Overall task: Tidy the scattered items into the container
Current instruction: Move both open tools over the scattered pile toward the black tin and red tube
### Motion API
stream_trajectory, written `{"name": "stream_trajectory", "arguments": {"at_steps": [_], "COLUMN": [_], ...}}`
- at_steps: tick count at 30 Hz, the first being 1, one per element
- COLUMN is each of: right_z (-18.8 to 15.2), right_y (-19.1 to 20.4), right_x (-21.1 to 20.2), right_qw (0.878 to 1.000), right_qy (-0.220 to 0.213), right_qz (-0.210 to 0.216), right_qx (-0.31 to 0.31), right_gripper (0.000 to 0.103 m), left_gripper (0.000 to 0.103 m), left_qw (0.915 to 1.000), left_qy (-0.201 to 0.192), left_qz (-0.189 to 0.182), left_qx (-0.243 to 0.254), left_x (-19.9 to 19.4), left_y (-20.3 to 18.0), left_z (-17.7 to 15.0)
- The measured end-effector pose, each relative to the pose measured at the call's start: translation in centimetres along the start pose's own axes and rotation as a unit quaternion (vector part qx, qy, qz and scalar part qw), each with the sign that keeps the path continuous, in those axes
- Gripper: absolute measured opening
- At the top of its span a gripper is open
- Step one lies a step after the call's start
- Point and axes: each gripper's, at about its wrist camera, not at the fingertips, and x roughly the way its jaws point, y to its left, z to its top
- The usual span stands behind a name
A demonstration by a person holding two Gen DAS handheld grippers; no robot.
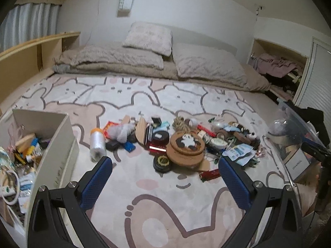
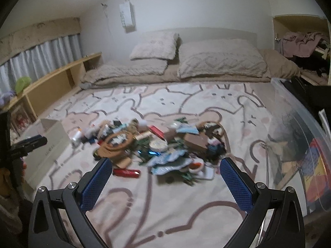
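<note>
A pile of small items lies on the patterned bed cover: a round brown box with a bear lid (image 1: pixel 185 145), a clear plastic roll (image 1: pixel 96 142), a black round tin (image 1: pixel 162 163), a red packet (image 1: pixel 209 174), paper packets. A white box (image 1: pixel 60 144) at the left holds several items. My left gripper (image 1: pixel 165 165) is open and empty, just short of the pile. In the right wrist view the pile (image 2: pixel 157 144) is blurred, with a red item (image 2: pixel 126 172) nearest. My right gripper (image 2: pixel 165 165) is open and empty. The white box (image 2: pixel 49 142) stands at left.
A clear plastic bin (image 1: pixel 298 144) with mixed things stands at the right edge of the bed (image 2: pixel 300 136). Pillows (image 1: pixel 149 39) and a folded beige duvet lie at the back. A wooden shelf (image 2: pixel 62 76) runs along the left. The other gripper (image 2: pixel 29 142) shows at left.
</note>
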Motion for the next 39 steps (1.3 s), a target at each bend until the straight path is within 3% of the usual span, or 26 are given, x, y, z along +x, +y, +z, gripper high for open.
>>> {"name": "stream_trajectory", "arguments": {"at_steps": [18, 23, 39], "right_z": [-7.3, -9.2, -11.6], "right_y": [-5.1, -6.1, -5.2], "right_x": [6.7, 7.9, 9.6], "right_qw": [0.993, 0.989, 0.987], "right_qy": [0.1, 0.123, 0.141], "right_qz": [-0.032, -0.036, -0.074], "right_qx": [0.061, 0.078, 0.025], "right_gripper": [0.103, 0.103, 0.103], "left_gripper": [0.103, 0.103, 0.103], "left_qw": [0.9944, 0.9911, 0.9858], "left_qy": [0.096, 0.127, 0.163], "left_qz": [0.042, 0.034, 0.038], "left_qx": [-0.016, -0.02, -0.009], "left_x": [9.0, 11.4, 18.3], "left_y": [1.8, 1.6, -0.6], "left_z": [-4.3, -5.2, -4.0]}}
